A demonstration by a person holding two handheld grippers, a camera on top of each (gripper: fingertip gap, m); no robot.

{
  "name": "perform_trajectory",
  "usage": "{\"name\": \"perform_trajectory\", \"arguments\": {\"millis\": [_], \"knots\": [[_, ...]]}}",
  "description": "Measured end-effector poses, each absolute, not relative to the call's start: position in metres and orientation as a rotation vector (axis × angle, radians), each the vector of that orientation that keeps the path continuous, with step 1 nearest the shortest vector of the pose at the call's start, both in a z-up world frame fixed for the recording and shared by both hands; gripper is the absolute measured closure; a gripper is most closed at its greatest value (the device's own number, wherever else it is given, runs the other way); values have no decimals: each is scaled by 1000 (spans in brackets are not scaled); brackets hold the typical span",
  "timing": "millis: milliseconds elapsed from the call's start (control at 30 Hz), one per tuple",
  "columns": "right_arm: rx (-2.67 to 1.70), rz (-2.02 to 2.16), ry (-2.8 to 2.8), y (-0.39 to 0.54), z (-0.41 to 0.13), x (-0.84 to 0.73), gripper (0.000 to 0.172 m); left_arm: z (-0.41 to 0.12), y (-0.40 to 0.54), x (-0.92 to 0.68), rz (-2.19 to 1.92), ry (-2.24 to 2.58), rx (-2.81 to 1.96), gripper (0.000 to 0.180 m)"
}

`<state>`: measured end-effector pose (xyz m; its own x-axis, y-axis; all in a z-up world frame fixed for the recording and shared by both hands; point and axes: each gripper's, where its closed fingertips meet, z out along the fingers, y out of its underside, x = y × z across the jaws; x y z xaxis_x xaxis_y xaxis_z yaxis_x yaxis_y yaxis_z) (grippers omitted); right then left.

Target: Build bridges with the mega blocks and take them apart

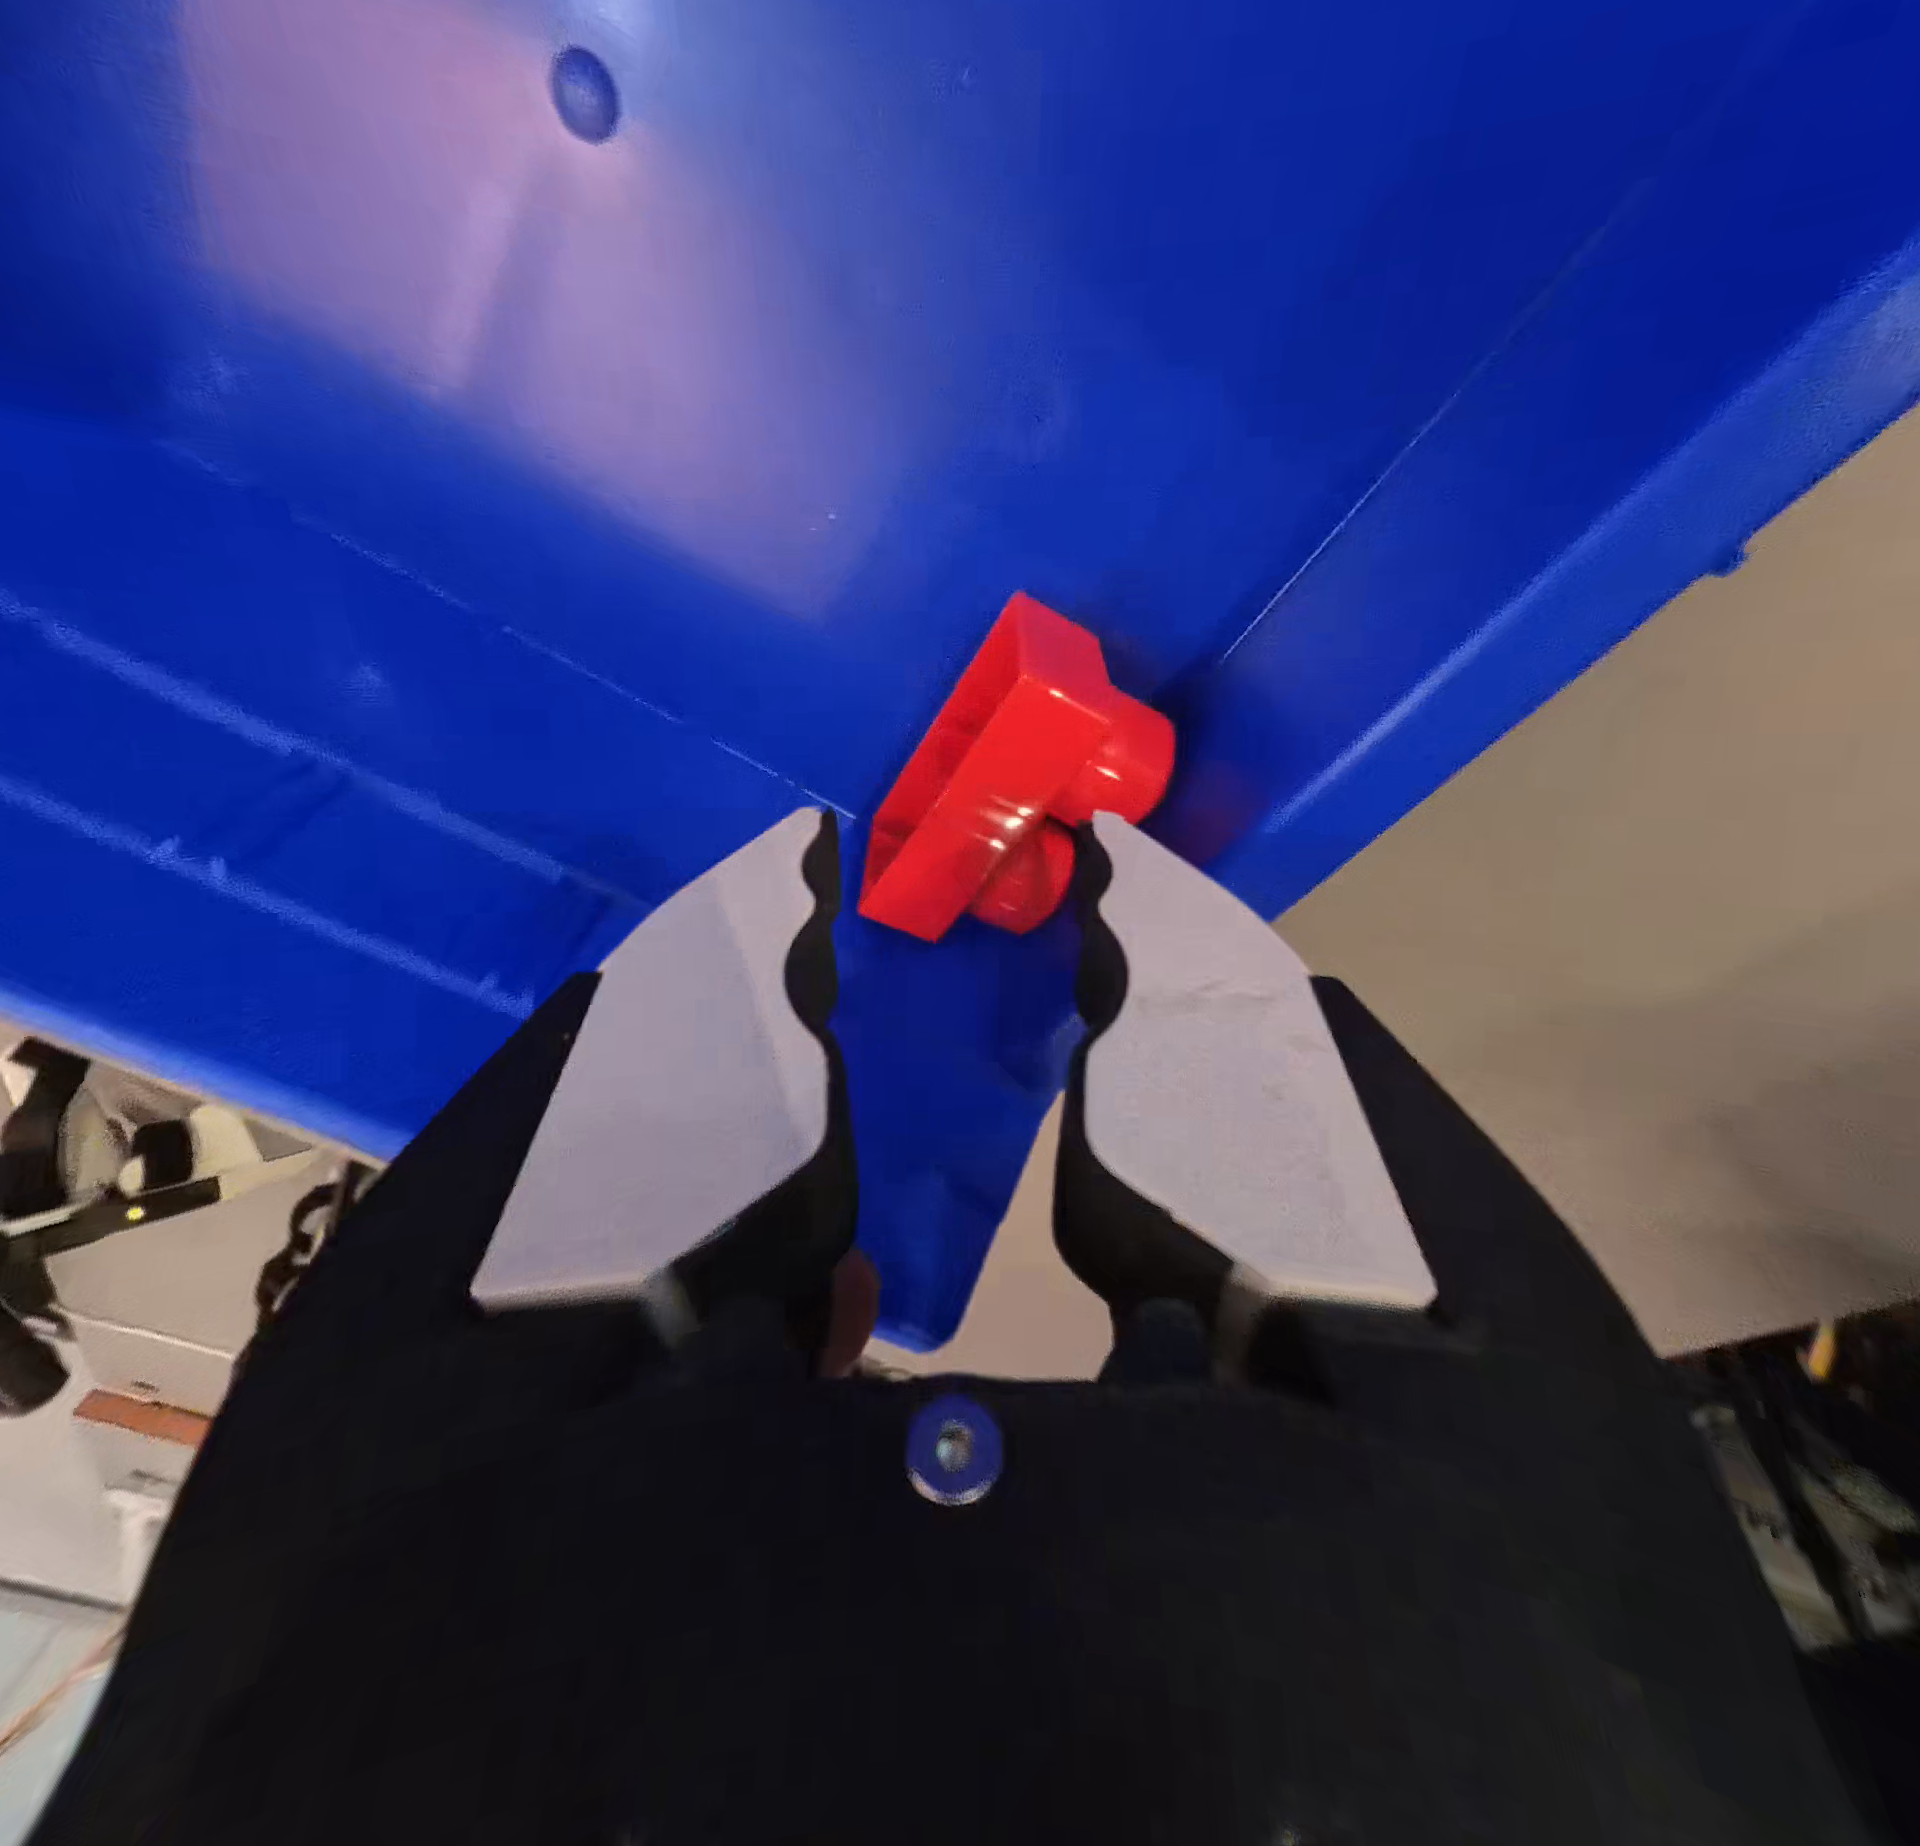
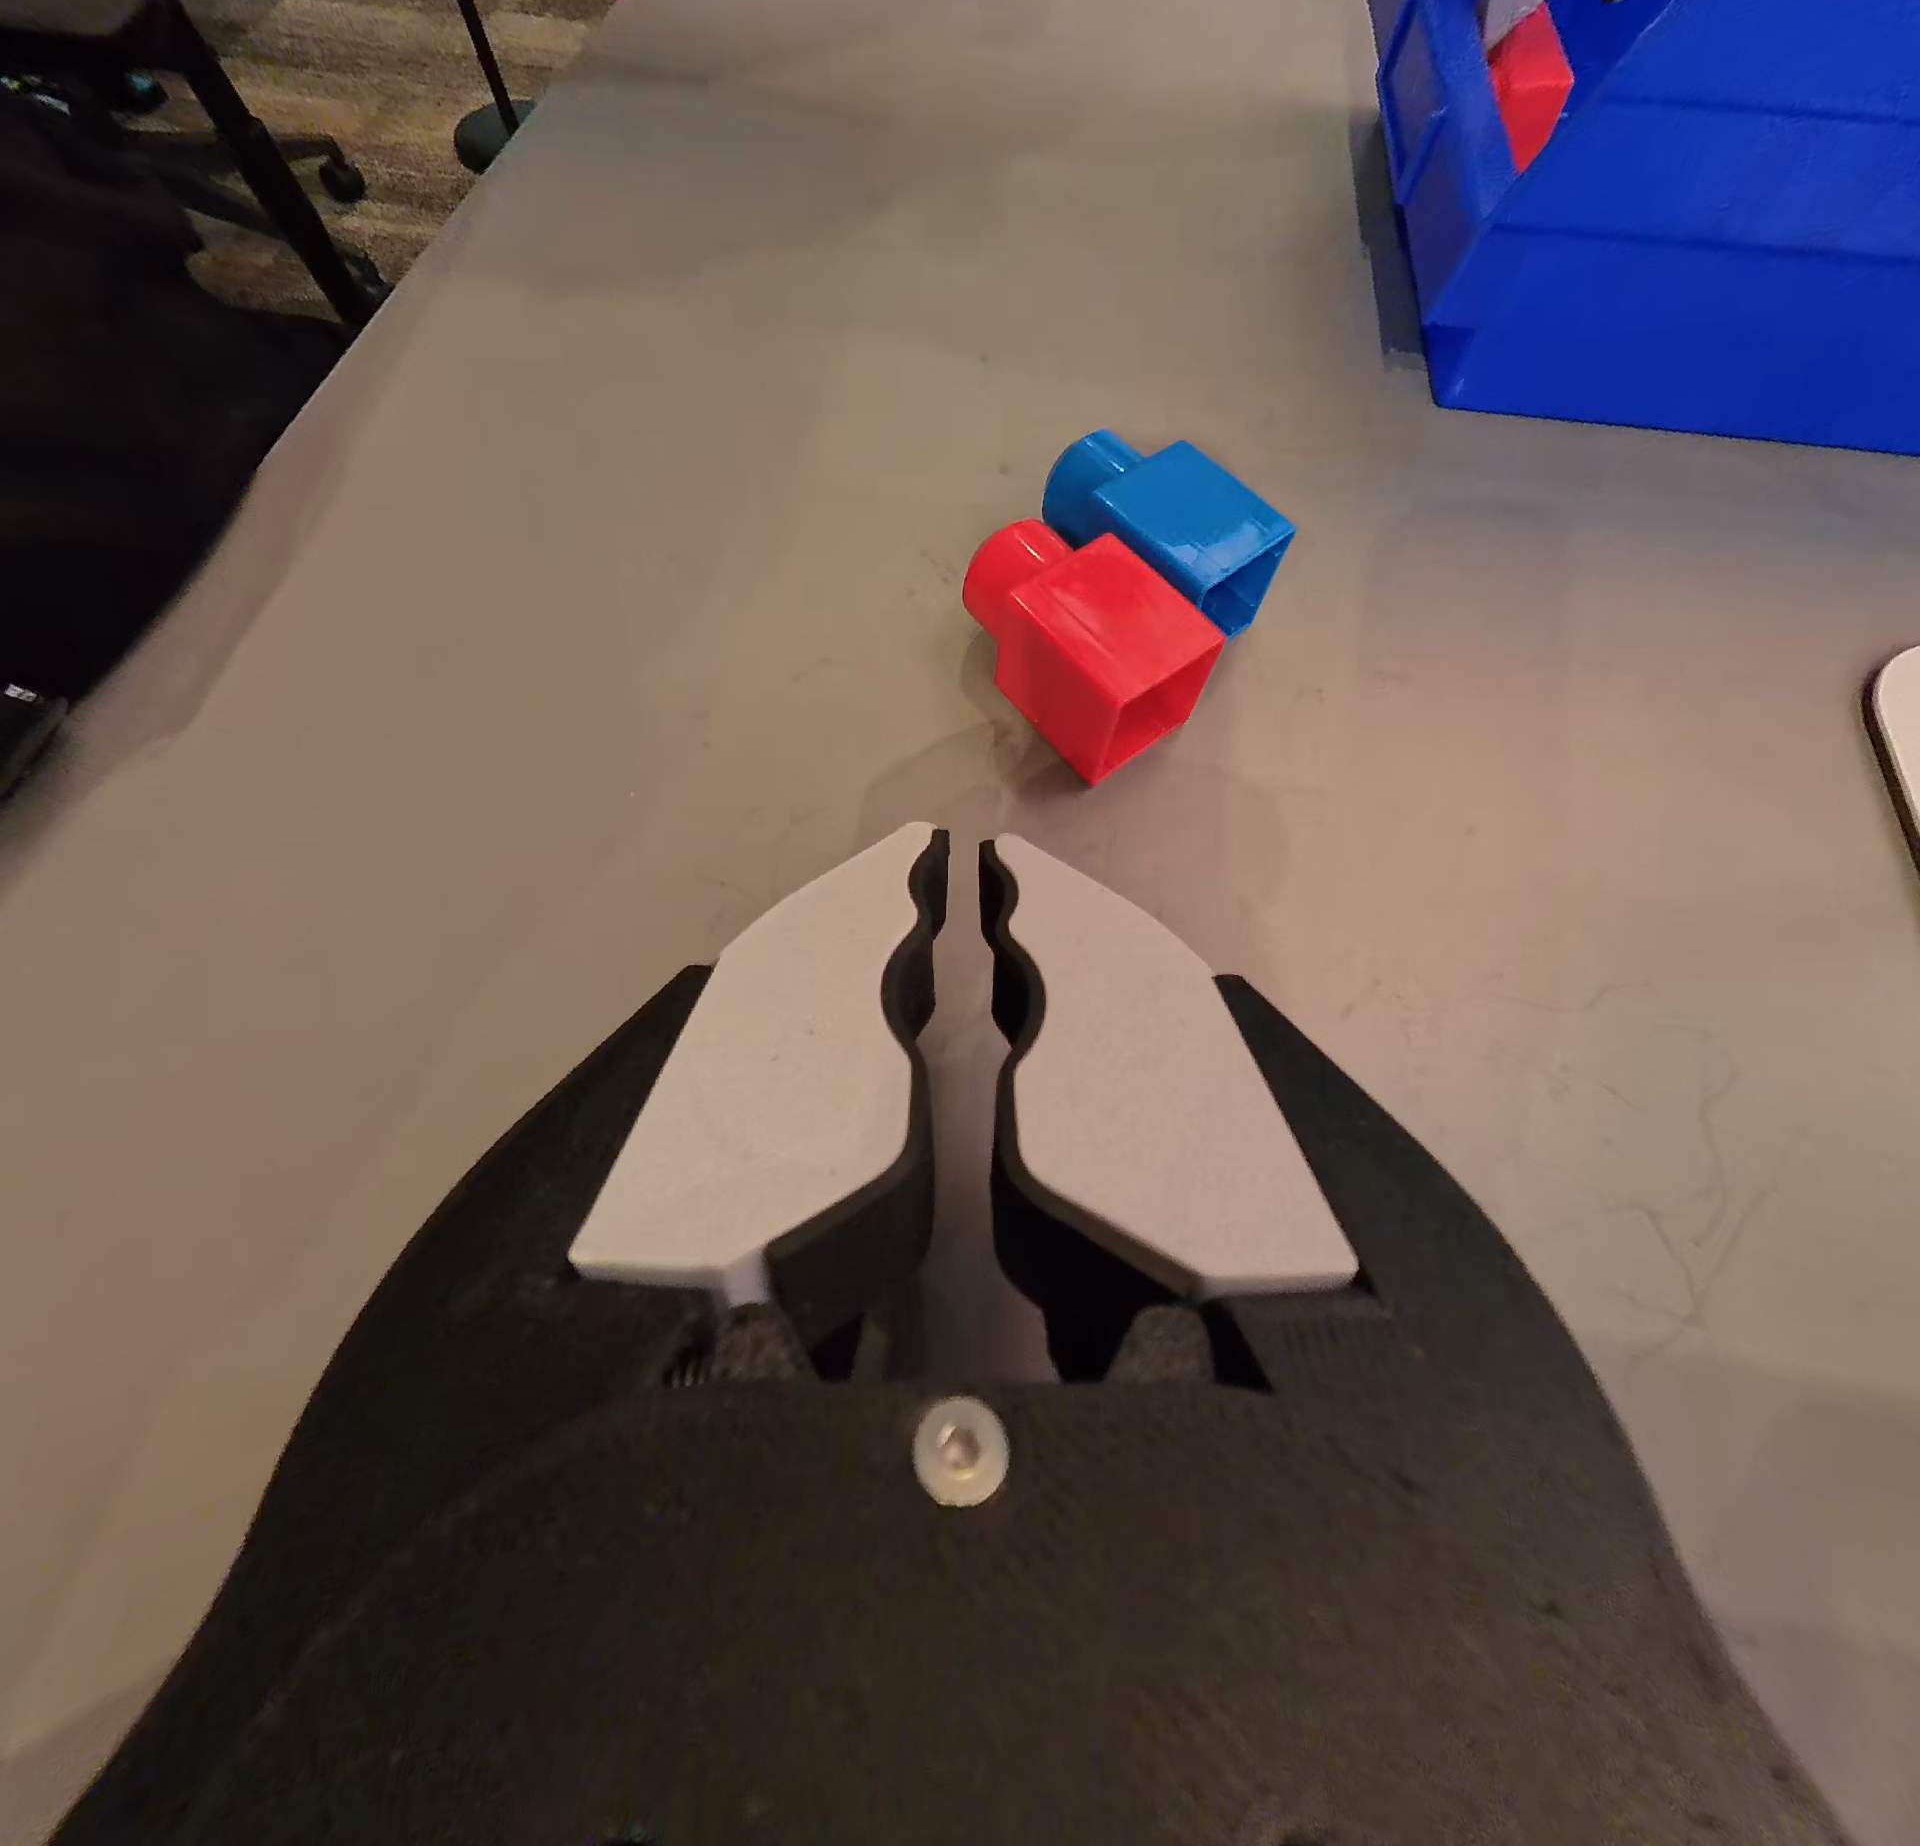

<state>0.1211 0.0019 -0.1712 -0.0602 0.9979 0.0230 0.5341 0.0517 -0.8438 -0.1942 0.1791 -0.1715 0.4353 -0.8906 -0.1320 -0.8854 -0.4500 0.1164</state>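
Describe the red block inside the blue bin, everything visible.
The red block is glossy plastic, a flat two-stud piece tipped on its side in the corner of the blue bin, studs pointing right and its hollow underside left. The left tongs stand open around its near end: one pad seems to touch a stud, and the other is clear of it. It is not gripped.
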Motion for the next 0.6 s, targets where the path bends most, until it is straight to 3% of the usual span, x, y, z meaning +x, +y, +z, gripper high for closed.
{"name": "perform_trajectory", "arguments": {"millis": [167,433,600], "knots": [[-1554,902,-1670,2,-171,121,166,-178,173,-194,-226,-1643,2477,153],[-1552,905,-1672,1,-170,122,166,-183,175,-201,-315,-1684,2308,158],[-1552,905,-1671,1,-170,122,166,-167,191,-199,-427,-1713,2463,160]]}}
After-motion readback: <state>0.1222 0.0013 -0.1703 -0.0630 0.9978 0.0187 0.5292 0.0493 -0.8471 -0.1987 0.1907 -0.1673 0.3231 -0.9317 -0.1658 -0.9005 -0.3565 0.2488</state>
